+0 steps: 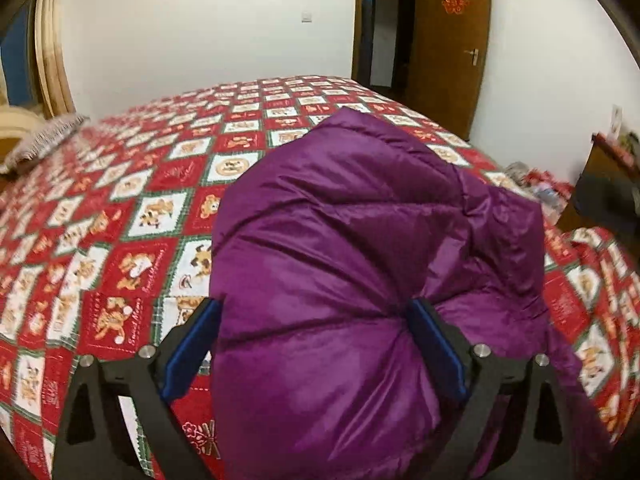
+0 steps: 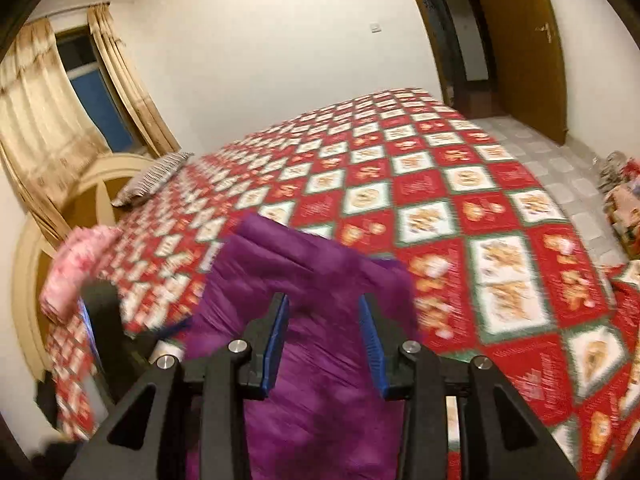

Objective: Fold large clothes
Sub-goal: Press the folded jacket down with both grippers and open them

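Note:
A bulky purple down jacket (image 1: 360, 248) is bunched up above a bed with a red and white checked cover (image 1: 132, 208). My left gripper (image 1: 316, 316) has its blue pads pressed into a thick puffy fold of the jacket and holds it off the bed. In the right wrist view, my right gripper (image 2: 324, 316) grips another part of the purple jacket (image 2: 312, 280) between its blue pads, also lifted. The left gripper's black body (image 2: 104, 320) shows at the lower left of that view.
A striped pillow (image 1: 44, 140) lies at the head of the bed (image 2: 440, 200). A pink folded item (image 2: 76, 268) sits near the wooden headboard (image 2: 80, 196). Curtains (image 2: 44, 120), an open wooden door (image 1: 448, 40) and floor clutter (image 2: 624, 200) surround the bed.

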Demonstrator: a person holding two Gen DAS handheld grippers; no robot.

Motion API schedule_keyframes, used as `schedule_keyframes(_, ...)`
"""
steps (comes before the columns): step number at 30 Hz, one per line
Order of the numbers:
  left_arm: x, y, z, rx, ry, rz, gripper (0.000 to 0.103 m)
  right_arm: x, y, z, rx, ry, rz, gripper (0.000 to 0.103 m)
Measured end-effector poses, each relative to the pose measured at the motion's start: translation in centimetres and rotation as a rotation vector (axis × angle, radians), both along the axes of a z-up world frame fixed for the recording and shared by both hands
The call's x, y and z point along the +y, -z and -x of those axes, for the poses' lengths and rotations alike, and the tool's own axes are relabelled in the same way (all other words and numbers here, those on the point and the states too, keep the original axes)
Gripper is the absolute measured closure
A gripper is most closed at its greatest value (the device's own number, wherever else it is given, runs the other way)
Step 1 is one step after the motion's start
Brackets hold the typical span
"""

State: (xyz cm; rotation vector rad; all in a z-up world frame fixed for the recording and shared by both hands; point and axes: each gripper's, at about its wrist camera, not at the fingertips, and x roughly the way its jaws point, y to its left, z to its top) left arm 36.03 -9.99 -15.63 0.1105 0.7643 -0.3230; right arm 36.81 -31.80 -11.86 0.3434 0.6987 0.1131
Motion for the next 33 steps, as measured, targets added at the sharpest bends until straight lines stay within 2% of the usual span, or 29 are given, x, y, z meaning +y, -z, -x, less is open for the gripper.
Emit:
schedule_keyframes(2,-0.6,-0.1,-0.2,-0.006,-0.006,-0.025,0.006,0.7,0.8,-2.4,0.028,0.029,-0.054,0.065)
schedule_keyframes(6,-0.2,-0.3,-0.3,-0.005,-0.008,-0.034,0.006,0.9,4.8,-6.2,0.116,0.107,-0.021,0.065)
schedule_keyframes(9,-0.5,0.0,0.1,-0.005,-0.004,-0.037,0.005,0.2,8.0,-7.2,0.158,0.122,-0.051,0.065)
schedule_keyframes(13,-0.6,-0.6,-0.5,0.001,0.009,-0.048,0.005,1.0,9.5,-7.2,0.129,0.103,0.043,0.065)
schedule_keyframes(15,-0.4,-1.6,-0.7,-0.032,-0.001,-0.047,0.005,1.0,10.3,-7.0,0.107,0.095,0.070,0.065)
schedule_keyframes(17,-0.2,-3.0,-1.6,-0.085,-0.033,-0.045,0.005,0.8,11.0,-6.8,0.088,0.104,0.059,0.065)
schedule_keyframes(19,-0.6,-3.5,-3.4,-0.103,-0.070,-0.063,0.005,0.7,11.3,-6.8,0.082,0.106,0.052,0.065)
schedule_keyframes(22,-1.9,-1.7,-7.3,-0.047,-0.113,-0.139,0.004,0.9,11.4,-6.8,0.082,0.100,0.061,0.065)
schedule_keyframes(25,-2.6,0.8,-8.5,-0.011,-0.112,-0.183,0.000,0.6,11.5,-6.8,0.082,0.105,0.048,0.065)
schedule_keyframes(29,-2.9,1.8,-8.5,-0.021,-0.123,-0.195,0.000,0.3,11.8,-6.9,0.084,0.107,0.024,0.065)
schedule_keyframes(33,-3.0,2.8,-9.3,0.024,-0.119,-0.168,0.000,0.1,12.1,-7.2,0.089,0.111,0.010,0.065)
